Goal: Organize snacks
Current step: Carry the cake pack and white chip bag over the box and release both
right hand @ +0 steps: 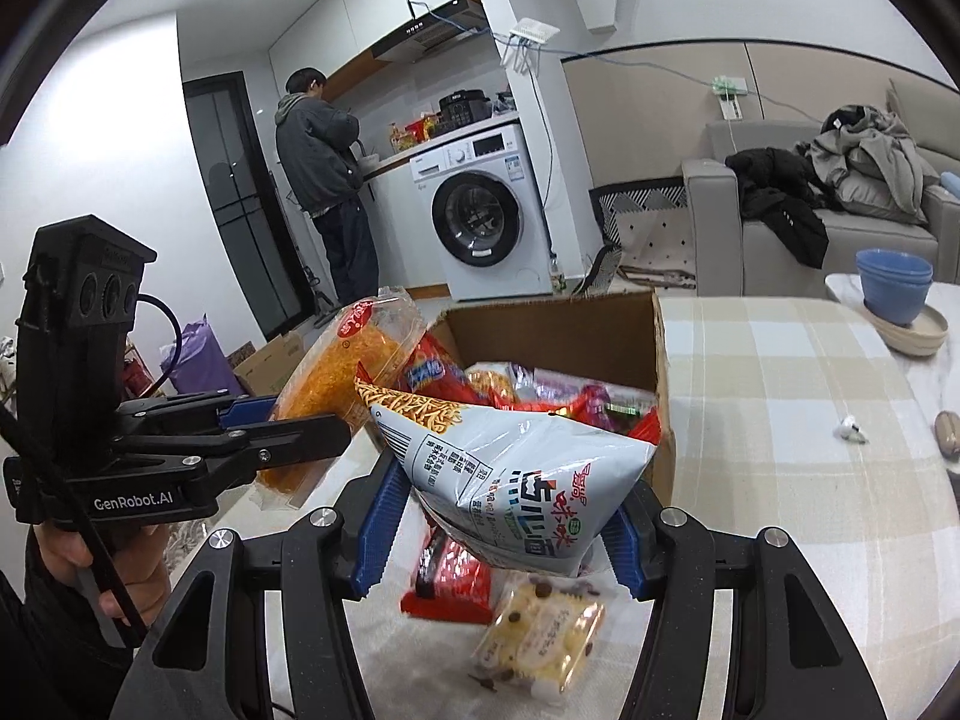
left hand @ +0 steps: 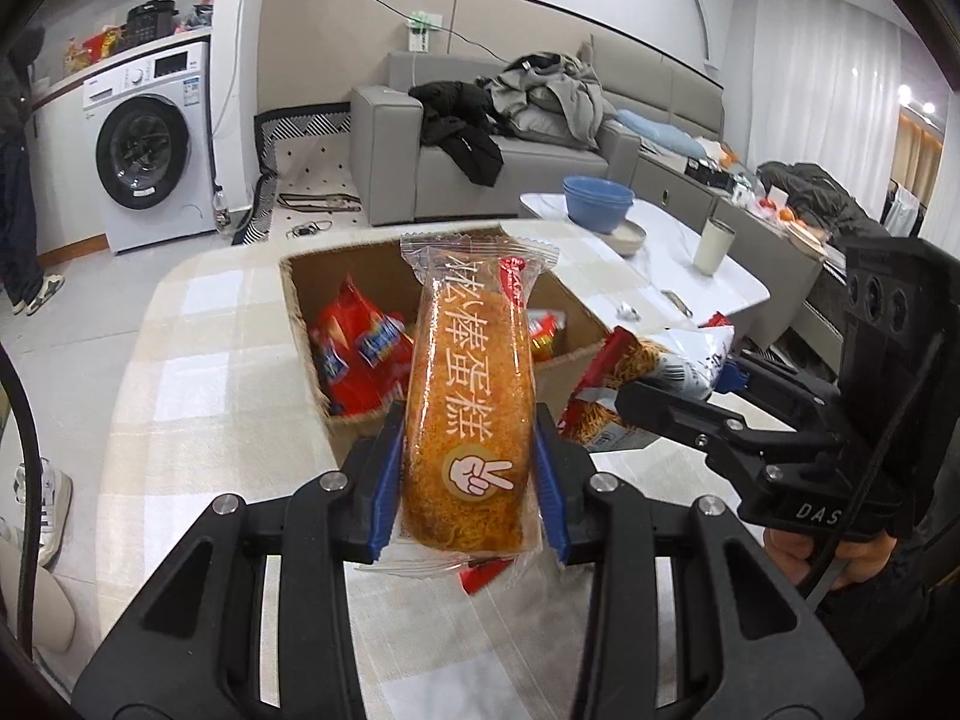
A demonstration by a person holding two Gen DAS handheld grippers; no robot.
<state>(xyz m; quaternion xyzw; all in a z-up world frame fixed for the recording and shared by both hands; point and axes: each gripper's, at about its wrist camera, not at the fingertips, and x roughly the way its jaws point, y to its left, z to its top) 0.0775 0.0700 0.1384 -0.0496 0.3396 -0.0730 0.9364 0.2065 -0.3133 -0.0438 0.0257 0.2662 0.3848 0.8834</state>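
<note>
My left gripper (left hand: 469, 480) is shut on a wrapped orange floss cake (left hand: 468, 396) and holds it upright above the table, just before the cardboard box (left hand: 360, 267). It also shows in the right wrist view (right hand: 324, 384). My right gripper (right hand: 501, 531) is shut on a white and blue noodle snack bag (right hand: 516, 474), held above the table beside the box (right hand: 552, 324). The box holds several red snack packs (left hand: 354, 354). A red packet (right hand: 450, 582) and a yellow cookie pack (right hand: 546, 630) lie on the table under the right gripper.
The table wears a checked cloth (right hand: 780, 420). A white side table (left hand: 672, 258) holds blue bowls (left hand: 597, 199) and a cup (left hand: 714, 245). A person (right hand: 327, 180) stands by the washing machine (right hand: 480, 204). A grey sofa (left hand: 510, 138) with clothes stands behind.
</note>
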